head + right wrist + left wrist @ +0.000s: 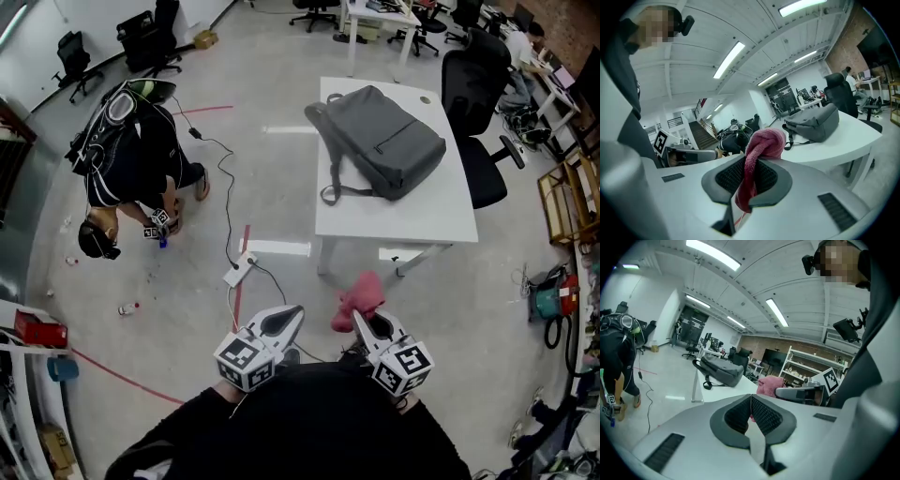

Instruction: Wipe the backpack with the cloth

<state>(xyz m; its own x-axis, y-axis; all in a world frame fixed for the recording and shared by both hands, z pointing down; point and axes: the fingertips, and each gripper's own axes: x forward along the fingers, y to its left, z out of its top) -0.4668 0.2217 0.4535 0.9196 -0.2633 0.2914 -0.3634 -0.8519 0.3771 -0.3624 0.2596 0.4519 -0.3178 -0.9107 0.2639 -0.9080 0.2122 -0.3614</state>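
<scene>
Pink cloth [359, 298], judged soft, light and limp, was pinched mid-fold in the right claw [750, 174] at lower centre, left claw [751, 401] shut and empty; grey backpack [384, 141] lay well apart on the white table [441, 220], upper right, seemingly soft-sided.

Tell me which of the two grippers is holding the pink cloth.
The right gripper: the pink cloth is clamped between its jaws and bunches up beyond their tips. The left gripper has its jaws shut together with nothing between them.
</scene>
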